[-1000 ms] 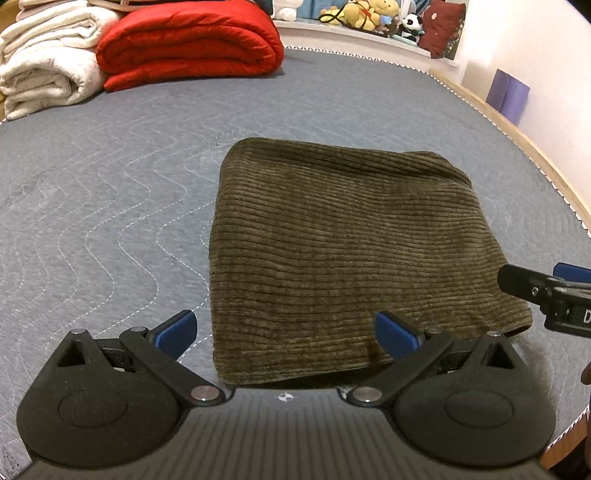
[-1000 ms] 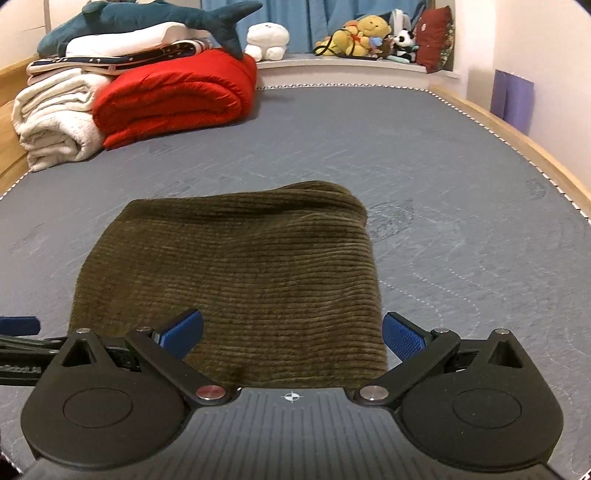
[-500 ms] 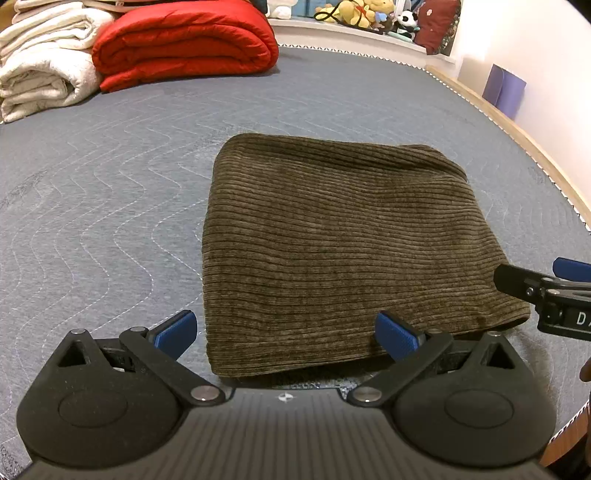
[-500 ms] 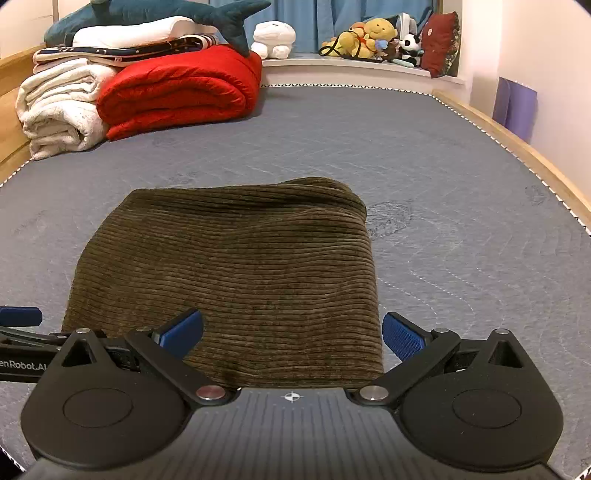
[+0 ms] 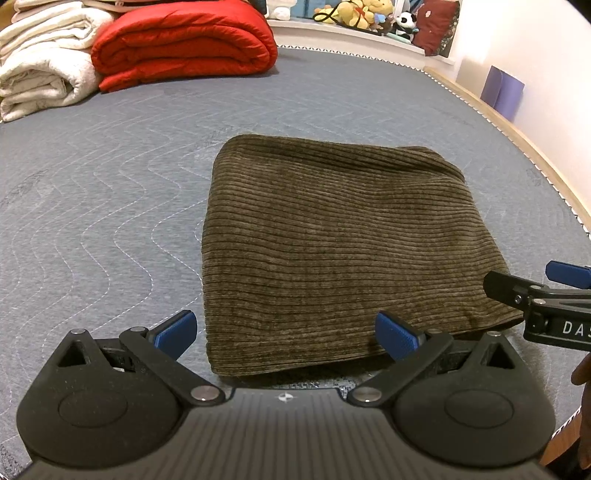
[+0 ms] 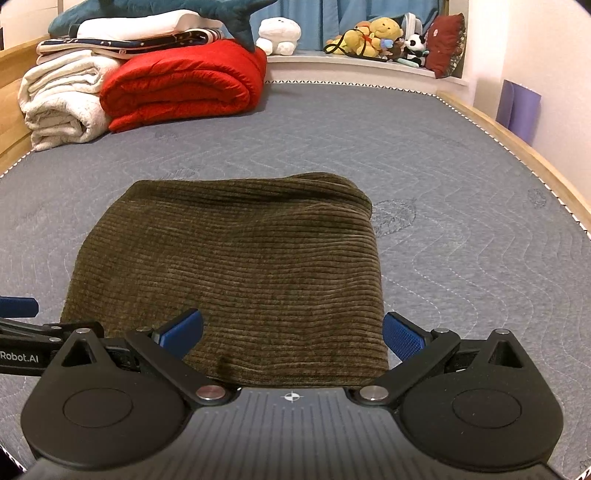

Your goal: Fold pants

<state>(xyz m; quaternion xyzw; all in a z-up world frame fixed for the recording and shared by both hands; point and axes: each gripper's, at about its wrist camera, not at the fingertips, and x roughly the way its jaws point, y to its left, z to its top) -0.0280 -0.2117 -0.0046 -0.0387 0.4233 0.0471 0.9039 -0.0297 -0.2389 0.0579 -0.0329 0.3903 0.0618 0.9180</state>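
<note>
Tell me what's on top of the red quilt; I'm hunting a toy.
On the red quilt rests the tail of a blue plush shark; its body lies over the folded linens alongside. Anything beneath those is covered.

We see the pants (image 5: 343, 251) folded into a thick, roughly square bundle lying flat on the grey quilted mattress (image 5: 103, 206). They are olive-brown corduroy, the ribs running left to right across the top face. The far edge is rounded and plump, with a soft bulge and a few creases at the far right corner. The near edge looks like stacked layers, slightly uneven. In the right wrist view the pants (image 6: 236, 273) sit left of centre.
</note>
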